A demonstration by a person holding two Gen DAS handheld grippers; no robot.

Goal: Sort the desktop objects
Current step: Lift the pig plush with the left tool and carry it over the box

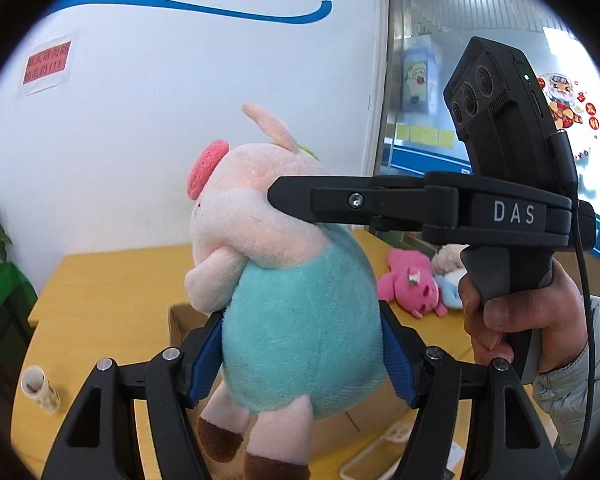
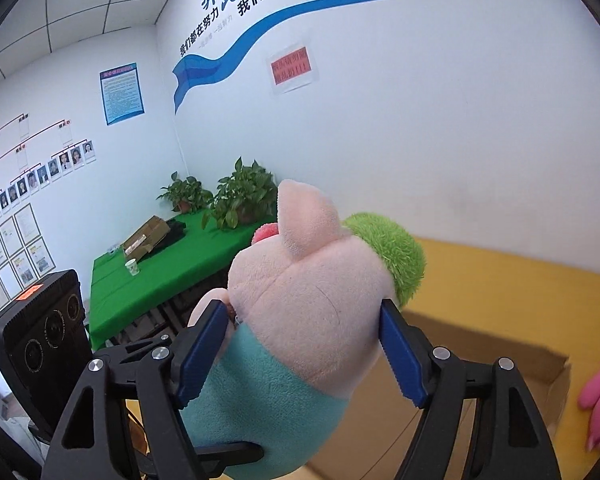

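A plush pig (image 1: 300, 320) with a pink head, teal body and green patch on its head is held in the air above the yellow table. My left gripper (image 1: 302, 354) is shut on its teal body, blue pads pressing both sides. My right gripper (image 2: 304, 352) is shut on its pink head (image 2: 312, 300); in the left wrist view its black fingers (image 1: 300, 196) reach in from the right at the pig's neck. An open cardboard box (image 2: 500, 364) lies on the table below the pig.
A pink plush toy (image 1: 410, 286) and a white and blue plush (image 1: 450, 276) lie at the table's far right. A patterned paper cup (image 1: 40, 388) lies at the left. A clear plastic frame (image 1: 380, 452) lies near the front. A green-covered table with plants (image 2: 236, 200) stands by the wall.
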